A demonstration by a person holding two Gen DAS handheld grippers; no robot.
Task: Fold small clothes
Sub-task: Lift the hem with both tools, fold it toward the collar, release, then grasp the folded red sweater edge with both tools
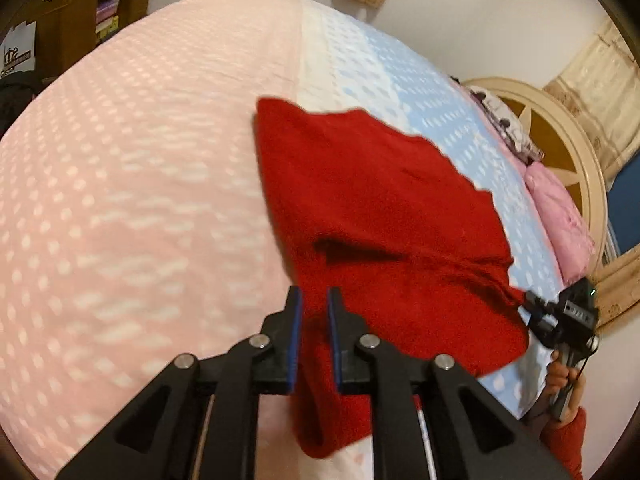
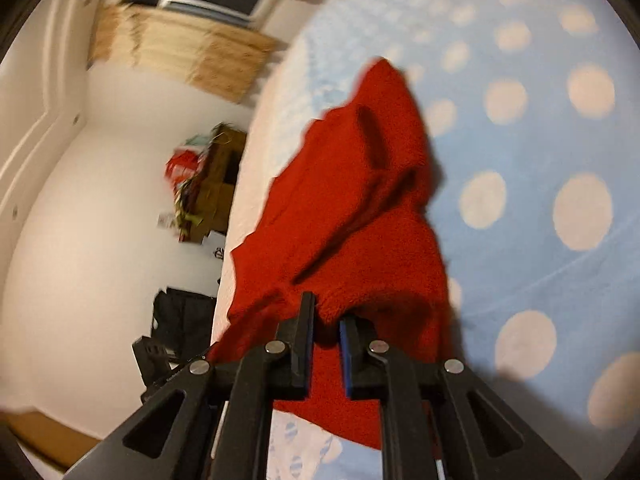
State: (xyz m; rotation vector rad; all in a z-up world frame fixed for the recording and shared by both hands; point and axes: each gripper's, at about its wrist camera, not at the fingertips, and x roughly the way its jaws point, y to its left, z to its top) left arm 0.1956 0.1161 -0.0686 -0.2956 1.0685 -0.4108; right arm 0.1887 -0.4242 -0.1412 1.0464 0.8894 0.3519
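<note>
No text, brand or number can be read in either view. In the left wrist view, a white paper bag [image 1: 18, 50] with a dark crown-like print and a dark band hangs at the far left beside the brown wooden shelf [image 1: 80, 12], but its lettering is too small and blurred to make out. In the right wrist view, a small white sheet with dark marks [image 2: 218, 250] below the cluttered brown shelf [image 2: 222, 168] is likewise unreadable.
</note>
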